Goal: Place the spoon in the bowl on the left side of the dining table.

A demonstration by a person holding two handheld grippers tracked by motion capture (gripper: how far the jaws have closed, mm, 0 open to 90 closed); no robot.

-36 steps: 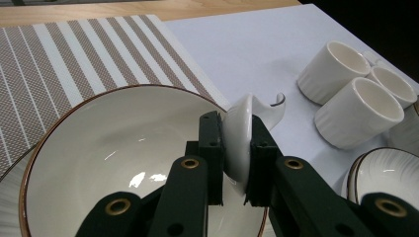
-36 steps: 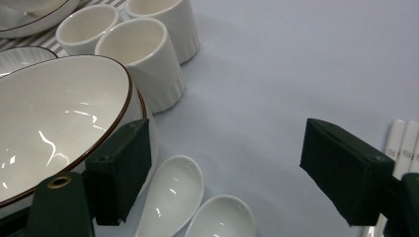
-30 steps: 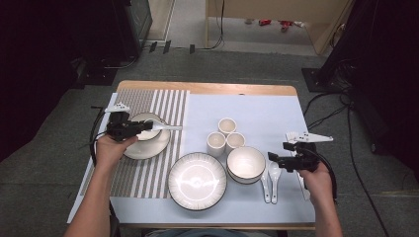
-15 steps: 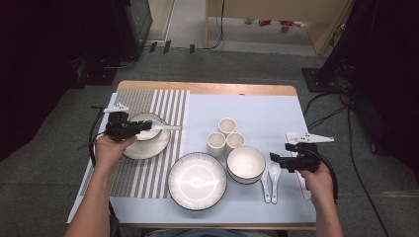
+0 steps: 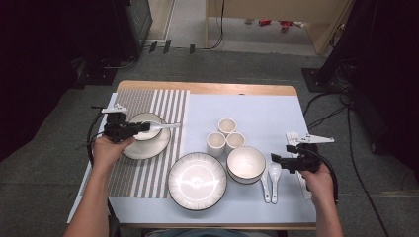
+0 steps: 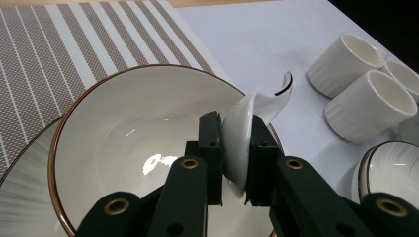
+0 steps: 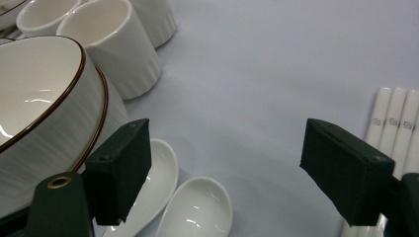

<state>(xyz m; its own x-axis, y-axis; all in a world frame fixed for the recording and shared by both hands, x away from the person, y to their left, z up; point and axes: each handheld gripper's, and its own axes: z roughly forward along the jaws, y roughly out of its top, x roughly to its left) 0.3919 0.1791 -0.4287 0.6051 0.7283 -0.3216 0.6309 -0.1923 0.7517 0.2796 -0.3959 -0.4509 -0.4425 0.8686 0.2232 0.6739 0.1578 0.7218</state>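
Note:
My left gripper (image 5: 146, 127) is shut on a white ceramic spoon (image 5: 166, 126), which it holds above a small brown-rimmed bowl (image 5: 146, 118). That bowl stands on a plate (image 5: 148, 147) on the striped placemat (image 5: 148, 101). In the left gripper view the jaws (image 6: 236, 165) pinch the spoon (image 6: 239, 128) on edge, handle pointing away over the bowl (image 6: 123, 133). At the front right my right gripper (image 5: 274, 160) stands open and empty. In its own view the gripper (image 7: 232, 170) hovers just above two white spoons (image 7: 195, 212) that lie beside stacked bowls (image 7: 44, 103).
A large ribbed plate (image 5: 196, 180) sits at the front centre, with the stacked bowls (image 5: 245, 164) to its right. Three white cups (image 5: 226, 126) cluster behind them. White chopsticks (image 7: 395, 123) lie right of the two spoons (image 5: 271, 177). A pale blue mat (image 5: 257, 108) covers the table.

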